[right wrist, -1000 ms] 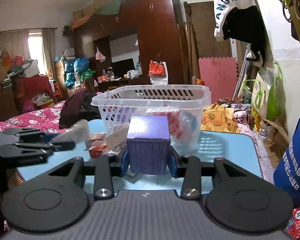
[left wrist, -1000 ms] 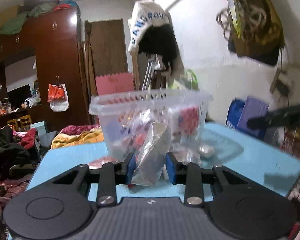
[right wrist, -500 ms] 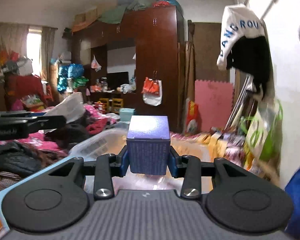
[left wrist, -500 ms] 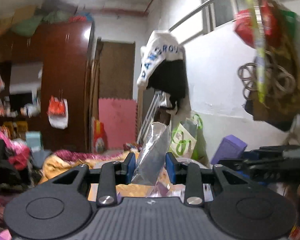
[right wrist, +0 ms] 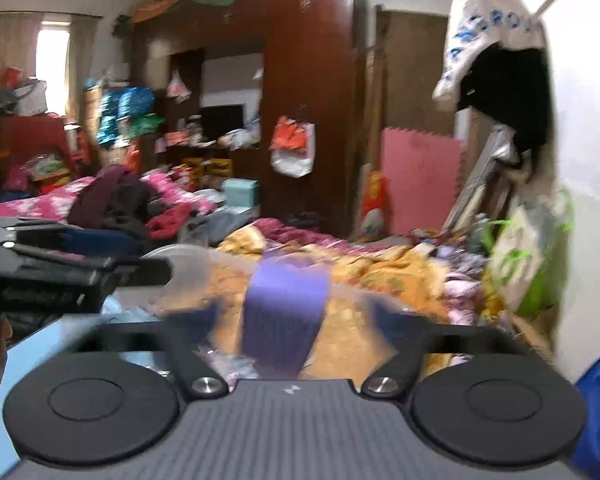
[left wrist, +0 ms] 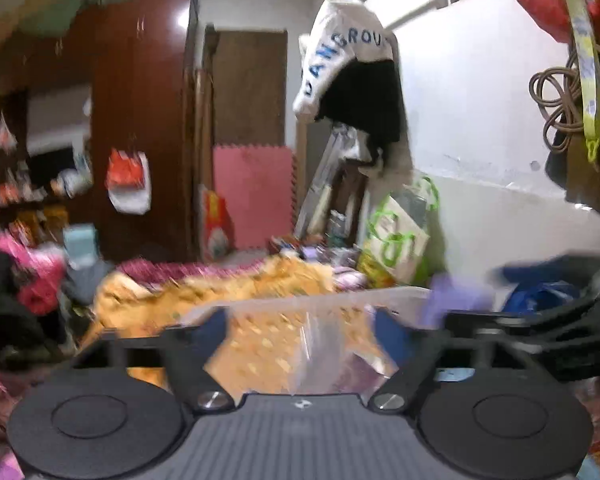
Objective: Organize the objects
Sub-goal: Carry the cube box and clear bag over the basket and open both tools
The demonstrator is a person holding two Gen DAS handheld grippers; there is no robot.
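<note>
My left gripper (left wrist: 302, 322) is open, its blue pads wide apart above the clear plastic basket (left wrist: 284, 304). The clear plastic packet (left wrist: 328, 344) is blurred, loose between the pads and dropping into the basket. My right gripper (right wrist: 296, 316) is open too. The purple box (right wrist: 284, 312) is blurred between its spread pads, touching neither, over the basket rim (right wrist: 188, 256). The right gripper shows at the right of the left wrist view (left wrist: 540, 328), with the purple box (left wrist: 456, 300) beside it. The left gripper shows at the left of the right wrist view (right wrist: 60, 276).
A blue table (right wrist: 32, 344) carries the basket. An orange blanket (left wrist: 228, 288) and cluttered bedding lie behind. A dark wardrobe (left wrist: 140, 120), a pink foam mat (left wrist: 252, 192) and a hanging white bag (left wrist: 344, 60) stand at the back. A blue bag (right wrist: 596, 408) sits low right.
Both grippers have opened wide. The clear packet and the purple box, held half a second ago, are now loose and falling. Both cameras have tilted down towards the basket.
</note>
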